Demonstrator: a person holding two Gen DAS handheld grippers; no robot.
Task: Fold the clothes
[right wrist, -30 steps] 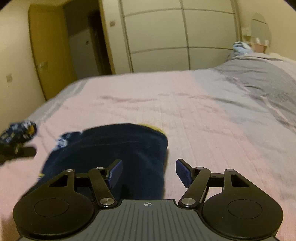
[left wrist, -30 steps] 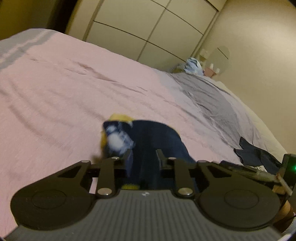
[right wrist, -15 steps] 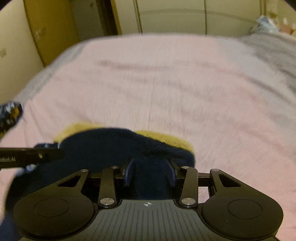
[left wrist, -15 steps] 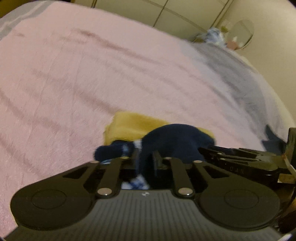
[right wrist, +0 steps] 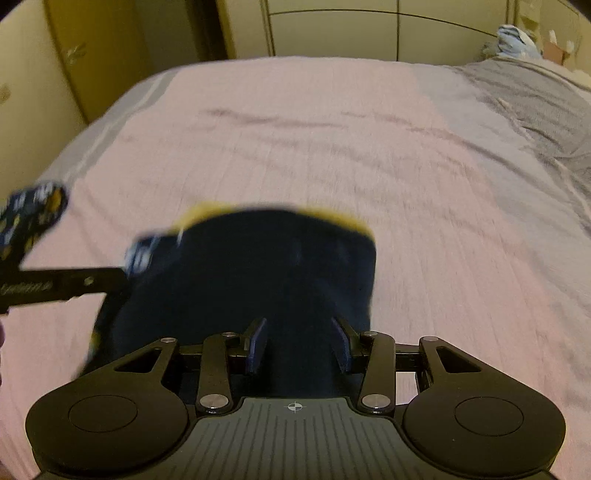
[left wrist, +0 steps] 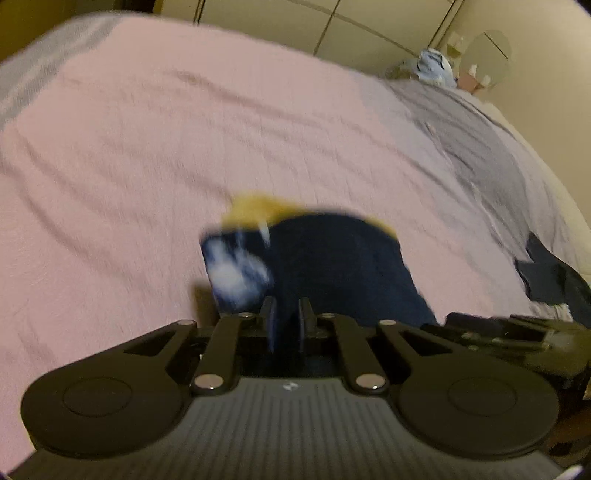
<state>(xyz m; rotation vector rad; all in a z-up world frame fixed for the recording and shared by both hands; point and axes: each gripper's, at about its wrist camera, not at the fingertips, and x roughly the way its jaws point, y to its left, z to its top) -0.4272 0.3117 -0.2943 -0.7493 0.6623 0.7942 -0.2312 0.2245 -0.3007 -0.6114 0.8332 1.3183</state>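
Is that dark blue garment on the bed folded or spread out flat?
Partly folded: the navy garment lies doubled into a compact bundle, its yellow inner layer peeking past the far edge.

Left wrist view: mounted behind the left gripper [left wrist: 284, 317], low over the pink bedspread [left wrist: 147, 147], facing along the bed toward the cupboard doors [left wrist: 351, 29] and the far right corner.

Right wrist view: mounted behind the right gripper [right wrist: 297, 343], equally low, facing the same cupboard doors [right wrist: 369, 33] more squarely (a doorway at far left).

Shared ground: the navy garment with yellow lining [left wrist: 340, 266] [right wrist: 251, 280], close before both lenses; each gripper's body shows at the edge of the other's view.
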